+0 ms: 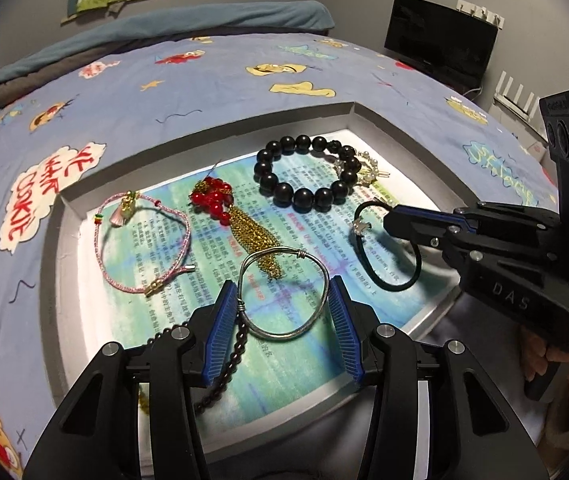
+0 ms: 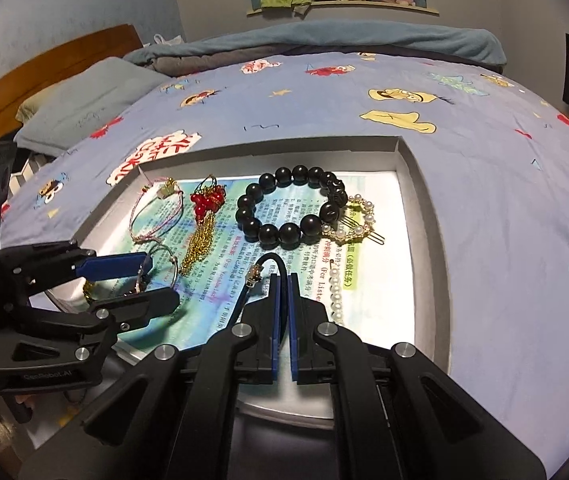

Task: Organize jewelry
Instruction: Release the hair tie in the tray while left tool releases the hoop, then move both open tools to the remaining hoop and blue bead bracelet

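A shallow grey tray point(image 1: 212, 120) lined with printed paper lies on the bed. My left gripper point(image 1: 282, 282) is shut on a silver wire bangle point(image 1: 274, 252), one blue pad against each side; the right wrist view shows the same grip point(image 2: 160, 280). My right gripper point(image 2: 285, 276) is shut on a black hair tie point(image 2: 268, 258), whose loop point(image 1: 392, 288) rests over the paper. Farther back lie a black bead bracelet point(image 1: 284, 191), a pearl hair clip point(image 2: 364, 220), a red-bead gold tassel point(image 1: 212, 200) and a pink cord bracelet point(image 1: 182, 240).
A pearl strand point(image 2: 338, 296) lies right of my right fingers, and a dark bead strand point(image 1: 228, 364) runs under my left ones. The tray sits on a blue cartoon bedcover point(image 2: 464, 184). A pillow point(image 2: 76, 108) lies at the left, a black screen point(image 1: 440, 40) at the right.
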A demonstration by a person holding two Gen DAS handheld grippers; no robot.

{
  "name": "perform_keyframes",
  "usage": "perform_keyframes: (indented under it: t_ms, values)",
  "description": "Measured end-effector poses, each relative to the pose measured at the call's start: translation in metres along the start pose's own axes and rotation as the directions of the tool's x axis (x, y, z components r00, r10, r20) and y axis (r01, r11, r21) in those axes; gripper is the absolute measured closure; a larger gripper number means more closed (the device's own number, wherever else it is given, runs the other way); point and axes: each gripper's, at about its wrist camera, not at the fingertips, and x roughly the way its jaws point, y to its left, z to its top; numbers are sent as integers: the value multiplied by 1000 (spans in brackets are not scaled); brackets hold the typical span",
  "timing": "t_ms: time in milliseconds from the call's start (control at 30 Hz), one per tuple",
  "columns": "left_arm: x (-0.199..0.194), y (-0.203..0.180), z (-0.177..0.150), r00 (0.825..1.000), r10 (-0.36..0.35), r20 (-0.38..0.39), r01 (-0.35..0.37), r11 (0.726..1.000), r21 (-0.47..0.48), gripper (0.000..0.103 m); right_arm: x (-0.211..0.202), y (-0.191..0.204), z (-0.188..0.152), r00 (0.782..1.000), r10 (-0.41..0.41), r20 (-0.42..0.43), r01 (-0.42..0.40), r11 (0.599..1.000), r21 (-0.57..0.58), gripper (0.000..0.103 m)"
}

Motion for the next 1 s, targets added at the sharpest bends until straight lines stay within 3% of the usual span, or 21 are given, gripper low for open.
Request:
perform_keyframes:
  t_ms: [300, 400, 467, 567, 1000]
  values:
    - [-1, 2, -1, 1000, 4, 9, -4, 1000, -14, 53, -3, -3, -2, 1000, -10, 11, 10, 1000, 1, 99]
    - [-8, 3, -2, 1000, 14, 21, -14, 1000, -16, 53, -8, -4, -2, 1000, 6, 17, -7, 1000, 15, 92]
    - [-14, 4, -3, 999, 17, 29, -17, 1000, -25, 52, -14, -5, -2, 999, 26, 29, -27, 999, 30, 81]
    - [-27, 6, -5, 999, 26, 48, -24, 999, -39, 50, -21, -4, -2, 999, 28, 38, -30, 999, 43, 75]
    - [-94, 5, -31, 990, 76, 120, -69, 996, -64, 50, -85, 2, -22, 995, 30, 98, -37, 997, 64, 68]
